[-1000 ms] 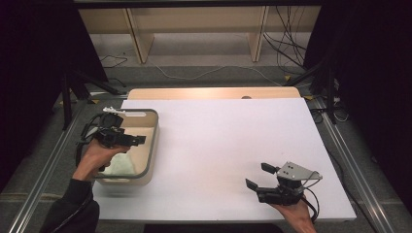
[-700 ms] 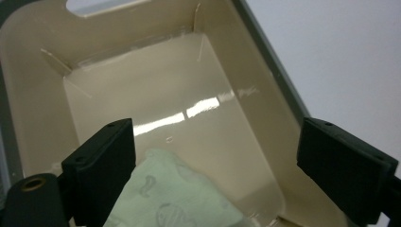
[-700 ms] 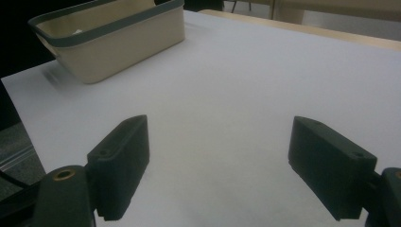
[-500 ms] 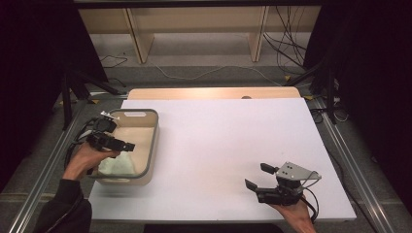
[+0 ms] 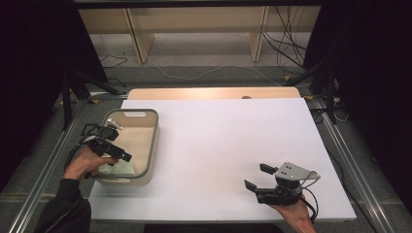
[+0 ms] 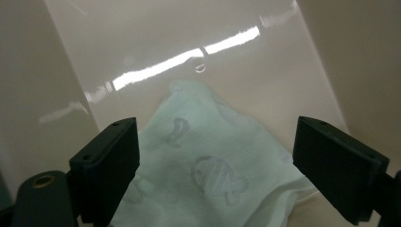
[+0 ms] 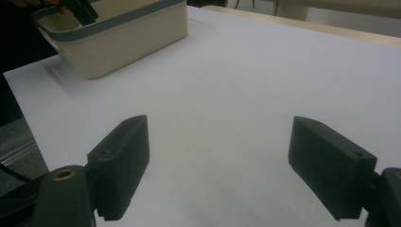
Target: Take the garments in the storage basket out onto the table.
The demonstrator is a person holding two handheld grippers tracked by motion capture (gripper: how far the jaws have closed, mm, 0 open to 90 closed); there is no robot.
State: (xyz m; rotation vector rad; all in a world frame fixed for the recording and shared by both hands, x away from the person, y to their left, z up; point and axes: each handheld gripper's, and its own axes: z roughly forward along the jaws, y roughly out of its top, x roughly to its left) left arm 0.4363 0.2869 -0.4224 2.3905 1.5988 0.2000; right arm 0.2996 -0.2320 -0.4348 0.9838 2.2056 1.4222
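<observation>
On the white table point(image 5: 214, 145), a cream tub point(image 5: 151, 145) with a grey rim stands at the left edge, a pale green fish-print cloth point(image 6: 208, 175) lying in its near end. The left gripper point(image 5: 116, 153) hangs over the cloth, jaws spread, grasping nothing. Near right, the right gripper point(image 5: 260, 177) rests released, well apart from the tub.

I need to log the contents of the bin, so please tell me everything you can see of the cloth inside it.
The cloth is pale mint green, soft-looking fabric with a faint grey print of fish. It lies crumpled and loosely folded, one corner pointing away, on the glossy cream floor of the bin, at the end nearest the person. The left hand-held gripper is above it, jaws open to either side; whether they touch the cloth cannot be told. In the high view the cloth is partly hidden by that gripper.
</observation>
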